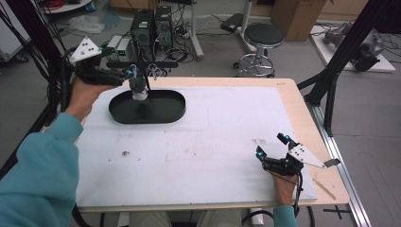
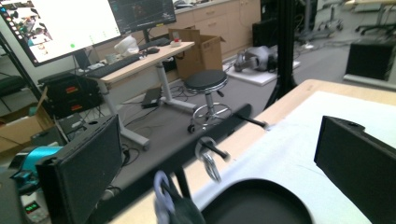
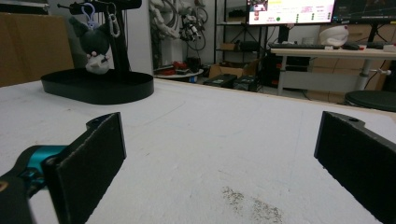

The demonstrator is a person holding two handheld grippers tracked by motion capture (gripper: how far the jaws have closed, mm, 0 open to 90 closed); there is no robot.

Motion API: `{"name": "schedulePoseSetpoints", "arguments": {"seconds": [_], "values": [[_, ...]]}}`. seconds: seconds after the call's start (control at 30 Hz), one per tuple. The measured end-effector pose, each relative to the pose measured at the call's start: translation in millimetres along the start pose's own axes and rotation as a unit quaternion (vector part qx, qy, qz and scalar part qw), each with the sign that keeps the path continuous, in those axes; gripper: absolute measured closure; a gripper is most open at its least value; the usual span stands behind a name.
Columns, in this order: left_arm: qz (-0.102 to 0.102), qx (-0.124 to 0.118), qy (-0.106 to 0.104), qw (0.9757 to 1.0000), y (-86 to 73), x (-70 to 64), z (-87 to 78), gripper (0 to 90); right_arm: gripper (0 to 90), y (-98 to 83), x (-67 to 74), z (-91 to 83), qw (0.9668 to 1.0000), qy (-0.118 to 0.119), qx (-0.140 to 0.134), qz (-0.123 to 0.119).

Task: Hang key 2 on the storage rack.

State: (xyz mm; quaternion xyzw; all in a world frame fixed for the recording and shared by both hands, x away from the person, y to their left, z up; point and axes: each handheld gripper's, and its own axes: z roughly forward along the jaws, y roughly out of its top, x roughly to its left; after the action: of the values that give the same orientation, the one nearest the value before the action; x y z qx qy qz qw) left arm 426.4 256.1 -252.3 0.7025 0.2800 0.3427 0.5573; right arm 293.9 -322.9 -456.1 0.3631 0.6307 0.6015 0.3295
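Hanging from the stand (image 1: 142,64), the plush keychain (image 1: 137,87) sits just beside the left gripper's (image 1: 124,75) released jaws.

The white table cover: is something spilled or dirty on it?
Yes. The white cover carries small dark specks: one patch lies just ahead of the right gripper, another toward the left edge. They look like crumbs or stains. Nothing else seems askew.

We see a lab, our white-topped table (image 1: 198,142) as landmark, beyond it computer towers (image 1: 151,26), tangled cables, a black stool (image 1: 263,35), monitors (image 2: 70,23) on a desk, cardboard boxes (image 2: 198,51).
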Motion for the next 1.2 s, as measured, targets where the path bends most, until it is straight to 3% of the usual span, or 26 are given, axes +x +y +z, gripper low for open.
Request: {"name": "schedulePoseSetpoints", "arguments": {"seconds": [0.13, 0.17, 0.27, 0.37, 0.47, 0.67, 0.87, 1.0, 1.13, 1.2], "values": [[-0.004, -0.03, -0.014, 0.9994, -19.7, -17.3, -32.1, 1.7, 1.2, 0.1, -0.1, 0.2, 1.0, 0.0, 0.0, -0.003], [-0.006, -0.033, -0.009, 0.9994, -26.8, -21.5, -39.0, 1.7, 1.2, 0.1, 0.1, 0.0, 1.0, 0.0, 0.0, -0.001], [-0.019, -0.033, -0.008, 0.9992, -50.3, -32.3, -55.6, 1.7, 1.2, 0.1, 1.3, 0.1, 1.0, 0.0, 0.001, -0.004], [-0.011, -0.022, -0.008, 0.9997, -70.5, -44.2, -67.9, 1.7, 1.2, -0.1, 1.5, -0.3, 1.0, 0.0, -0.001, -0.003], [-0.016, -0.031, -0.01, 0.9993, -89.6, -54.2, -78.0, 1.7, 1.2, 0.0, 1.4, -0.1, 1.0, 0.0, 0.001, -0.004], [-0.044, -0.04, -0.003, 0.9983, -130.3, -65.0, -88.0, 1.7, 1.2, 0.0, 1.2, 0.3, 1.0, -0.001, 0.0, -0.007], [-0.062, -0.059, 0.001, 0.9963, -160.9, -75.3, -98.4, 1.7, 1.2, 0.0, 1.2, 0.4, 0.9999, -0.001, 0.0, -0.01], [-0.065, -0.063, 0.003, 0.9959, -176.1, -82.5, -103.6, 1.7, 1.2, 0.0, 1.3, 0.4, 0.9999, -0.001, 0.0, -0.01], [-0.047, -0.083, 0.005, 0.9954, -186.4, -92.0, -108.2, 1.7, 1.2, 0.0, 1.9, 0.2, 1.0, -0.001, 0.001, -0.008], [-0.05, -0.092, 0.0, 0.9945, -190.5, -94.7, -109.3, 1.7, 1.2, 0.0, 1.7, 0.4, 1.0, -0.001, 0.001, -0.008]]}}
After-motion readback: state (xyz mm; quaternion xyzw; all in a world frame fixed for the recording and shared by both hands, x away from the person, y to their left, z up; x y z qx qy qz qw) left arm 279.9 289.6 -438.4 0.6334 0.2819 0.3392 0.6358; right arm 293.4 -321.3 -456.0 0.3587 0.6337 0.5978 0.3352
